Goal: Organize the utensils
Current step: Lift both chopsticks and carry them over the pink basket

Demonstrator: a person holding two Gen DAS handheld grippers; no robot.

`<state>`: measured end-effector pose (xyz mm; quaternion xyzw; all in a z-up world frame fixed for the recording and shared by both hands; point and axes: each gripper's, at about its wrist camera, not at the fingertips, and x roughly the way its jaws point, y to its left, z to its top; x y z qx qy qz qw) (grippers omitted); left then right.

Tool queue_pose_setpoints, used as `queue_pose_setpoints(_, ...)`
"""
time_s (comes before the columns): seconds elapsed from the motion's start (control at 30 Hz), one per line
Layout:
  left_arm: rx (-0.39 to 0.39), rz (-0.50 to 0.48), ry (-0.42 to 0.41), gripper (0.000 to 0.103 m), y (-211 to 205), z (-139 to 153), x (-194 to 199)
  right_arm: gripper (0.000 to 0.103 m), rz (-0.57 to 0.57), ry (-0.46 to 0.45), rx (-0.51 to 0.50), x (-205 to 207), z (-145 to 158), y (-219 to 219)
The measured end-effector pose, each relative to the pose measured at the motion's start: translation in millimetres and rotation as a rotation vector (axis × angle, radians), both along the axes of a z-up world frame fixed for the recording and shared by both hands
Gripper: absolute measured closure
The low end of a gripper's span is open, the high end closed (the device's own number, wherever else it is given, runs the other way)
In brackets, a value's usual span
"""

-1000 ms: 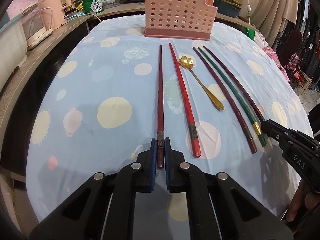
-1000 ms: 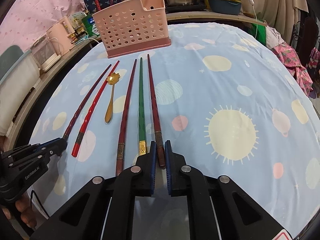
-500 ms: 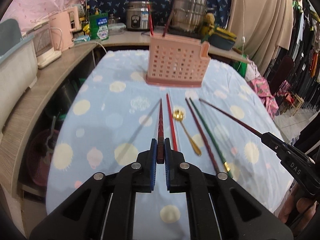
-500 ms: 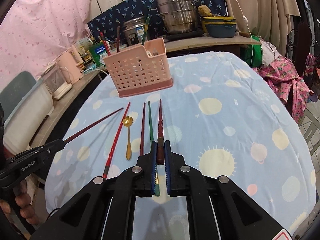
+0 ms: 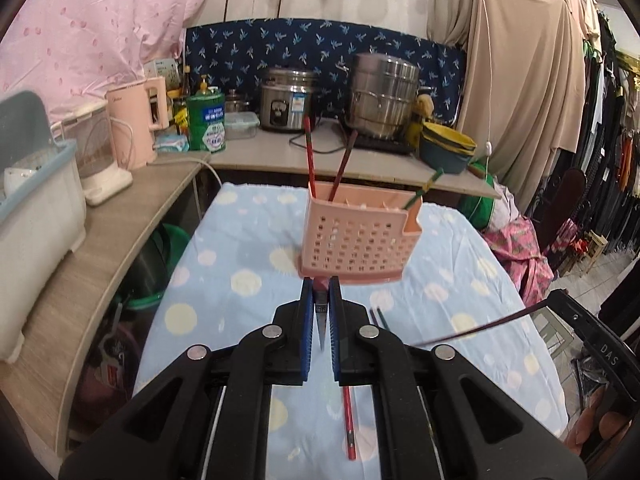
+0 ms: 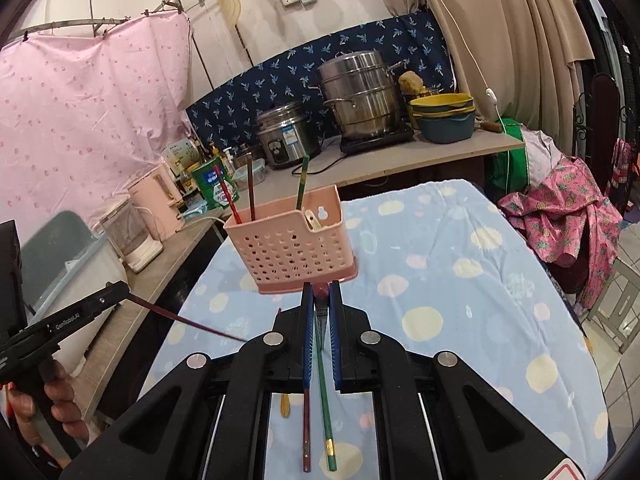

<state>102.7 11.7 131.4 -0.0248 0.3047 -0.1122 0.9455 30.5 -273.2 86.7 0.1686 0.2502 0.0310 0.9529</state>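
My left gripper (image 5: 321,292) is shut on a dark red chopstick (image 5: 321,320), held in the air and hanging down toward the camera. My right gripper (image 6: 321,292) is shut on another dark red chopstick (image 6: 321,312) the same way. The pink perforated utensil basket (image 5: 358,242) stands ahead on the table with three chopsticks upright in it; it also shows in the right wrist view (image 6: 290,246). On the cloth below lie a red chopstick (image 5: 348,420), a dark red chopstick (image 6: 306,428), a green chopstick (image 6: 326,412) and a gold spoon (image 6: 284,406).
The table has a blue spotted cloth (image 5: 248,280). A wooden counter (image 5: 100,248) runs along the left and back with a pink kettle (image 5: 136,120), a rice cooker (image 5: 288,100) and a steel pot (image 5: 382,96). Clothes racks stand at the right.
Both grippers have lifted their chopsticks off the cloth and risen well above the table, tilting up to face the basket. The chopsticks now swing down below the grippers.
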Motion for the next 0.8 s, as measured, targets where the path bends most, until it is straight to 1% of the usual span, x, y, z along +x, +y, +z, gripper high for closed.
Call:
queue_pose_setpoints(0.23,-0.025,0.004,-0.060,0.096,-3,31,25,0.096,-0.018,-0.081,0.010,24,33,-7)
queue_pose_setpoints(0.37,-0.039,0.010,-0.114,0.096,-4,53,39,0.096,-0.025,-0.135,0.014,41,53,-8)
queue_pose_setpoints(0.57,-0.068,0.024,-0.210,0.096,-7,90,59,0.096,-0.029,-0.228,0.060,67,82,-12)
queue_pose_setpoints(0.67,-0.097,0.031,-0.257,0.096,-7,109,71,0.096,-0.033,-0.277,0.085,82,97,-13)
queue_pose_setpoints(0.8,-0.132,0.042,-0.325,0.096,-9,127,87,0.096,-0.030,-0.338,0.133,104,110,-14)
